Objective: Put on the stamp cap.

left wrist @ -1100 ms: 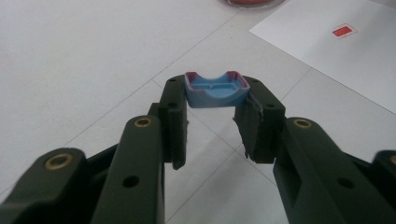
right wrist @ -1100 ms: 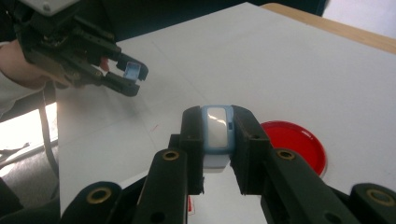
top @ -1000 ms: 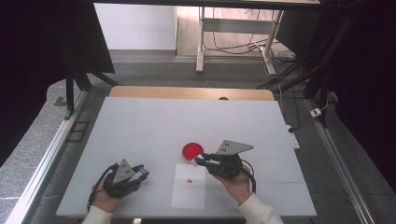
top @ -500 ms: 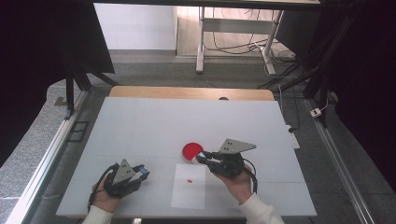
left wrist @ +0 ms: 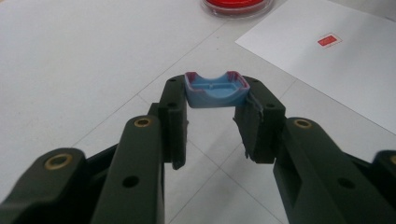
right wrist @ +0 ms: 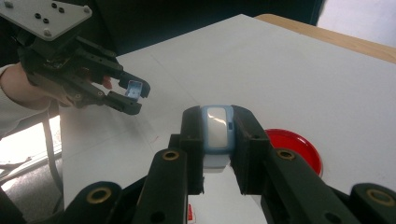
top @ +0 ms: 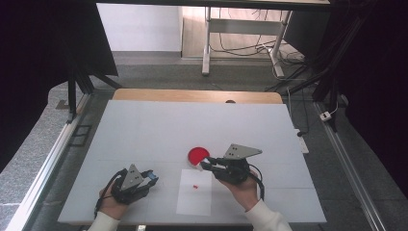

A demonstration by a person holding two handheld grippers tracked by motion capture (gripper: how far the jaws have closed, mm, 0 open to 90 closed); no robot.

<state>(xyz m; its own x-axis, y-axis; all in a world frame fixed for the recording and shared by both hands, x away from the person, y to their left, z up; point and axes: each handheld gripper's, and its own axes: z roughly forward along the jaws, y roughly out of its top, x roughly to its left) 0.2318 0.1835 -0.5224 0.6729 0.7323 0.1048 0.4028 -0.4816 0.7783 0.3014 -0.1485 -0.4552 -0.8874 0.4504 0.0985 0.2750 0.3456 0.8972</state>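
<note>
My right tongs (right wrist: 218,140) are clenched on a small stamp (right wrist: 217,128), pale blue body with a whitish face, and they hover near the front edge of the counter (top: 144,130), just beside the red ink pad (top: 197,155) and above the far end of the white sheet of paper (top: 195,202). My left tongs (left wrist: 214,116) grip the stamp's blue cap (left wrist: 215,89), its rim smeared with red, close to the front left corner of the counter and well apart from the paper.

I judge this to be the inking step: the stamp is uncapped and held next to the open pad, and one small red mark (top: 195,186) already sits on the sheet. The next move, as I see it, calls for turning the stamp's face squarely down, then pressing it flat onto the pad or onto a bare part of the paper, without tilting or sliding.

The mark looks like a little red rectangle in the left gripper view; any characters in it are too small to read, and I see no brand or label on the stamp or pad
</note>
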